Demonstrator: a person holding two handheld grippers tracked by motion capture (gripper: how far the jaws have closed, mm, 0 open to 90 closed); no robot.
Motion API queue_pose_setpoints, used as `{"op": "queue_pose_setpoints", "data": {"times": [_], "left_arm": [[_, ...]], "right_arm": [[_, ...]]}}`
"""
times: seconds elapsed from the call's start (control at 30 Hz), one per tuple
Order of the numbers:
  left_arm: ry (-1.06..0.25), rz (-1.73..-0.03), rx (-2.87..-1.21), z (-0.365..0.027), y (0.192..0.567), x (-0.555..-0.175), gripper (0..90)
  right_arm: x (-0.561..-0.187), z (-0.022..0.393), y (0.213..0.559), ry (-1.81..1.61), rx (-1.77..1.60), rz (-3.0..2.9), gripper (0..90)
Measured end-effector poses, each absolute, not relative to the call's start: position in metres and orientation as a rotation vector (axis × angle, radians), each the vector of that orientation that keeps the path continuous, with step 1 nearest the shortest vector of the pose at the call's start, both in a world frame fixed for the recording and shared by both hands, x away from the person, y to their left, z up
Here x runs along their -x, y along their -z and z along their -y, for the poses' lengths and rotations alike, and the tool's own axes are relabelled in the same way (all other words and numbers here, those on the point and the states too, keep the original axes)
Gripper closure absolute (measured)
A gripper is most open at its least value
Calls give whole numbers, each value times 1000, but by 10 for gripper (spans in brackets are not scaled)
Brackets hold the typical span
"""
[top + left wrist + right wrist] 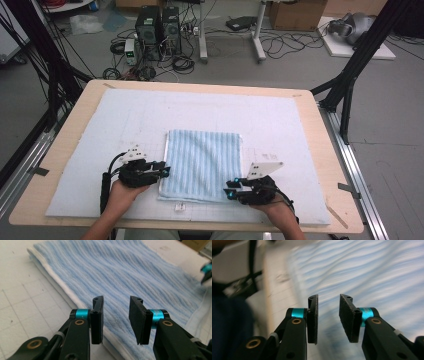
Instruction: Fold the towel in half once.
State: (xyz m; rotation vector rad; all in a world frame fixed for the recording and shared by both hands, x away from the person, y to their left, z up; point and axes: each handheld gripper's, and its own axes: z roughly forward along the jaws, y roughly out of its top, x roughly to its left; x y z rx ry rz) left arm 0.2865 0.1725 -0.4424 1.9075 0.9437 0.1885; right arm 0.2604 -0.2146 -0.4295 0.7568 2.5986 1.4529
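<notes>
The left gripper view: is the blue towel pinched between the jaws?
No, the left gripper has open jaws, and the towel lies flat beyond them.

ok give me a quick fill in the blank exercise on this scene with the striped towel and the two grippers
1. The folded light blue striped towel lies on a white gridded mat that covers a ____ table.
2. The left gripper sits at the towel's ____ edge in the high view.
3. The right gripper has its jaws ____, with nothing between them.
4. The towel's stripes are blue and ____.

Missing words: wooden; left; open; white
</notes>
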Motion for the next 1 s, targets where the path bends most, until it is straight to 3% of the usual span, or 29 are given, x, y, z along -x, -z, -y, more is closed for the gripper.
{"op": "queue_pose_setpoints", "data": {"times": [0.2,0.33,0.4,0.73,1.0], "left_arm": [[-220,-912,-2005,-164,445,-278,567],[-297,-814,-2086,-159,448,-270,813],[-320,-798,-2101,-158,446,-269,879],[-203,-782,-1920,-173,425,-265,894],[-107,-820,-1973,-177,431,-258,894]], "right_arm": [[-268,229,436,-1376,-916,-2475,658],[-269,228,436,-1361,-928,-2473,652],[-270,226,437,-1351,-925,-2481,646],[-269,225,437,-1365,-927,-2484,642],[-269,219,440,-1260,-910,-2536,654]]}}
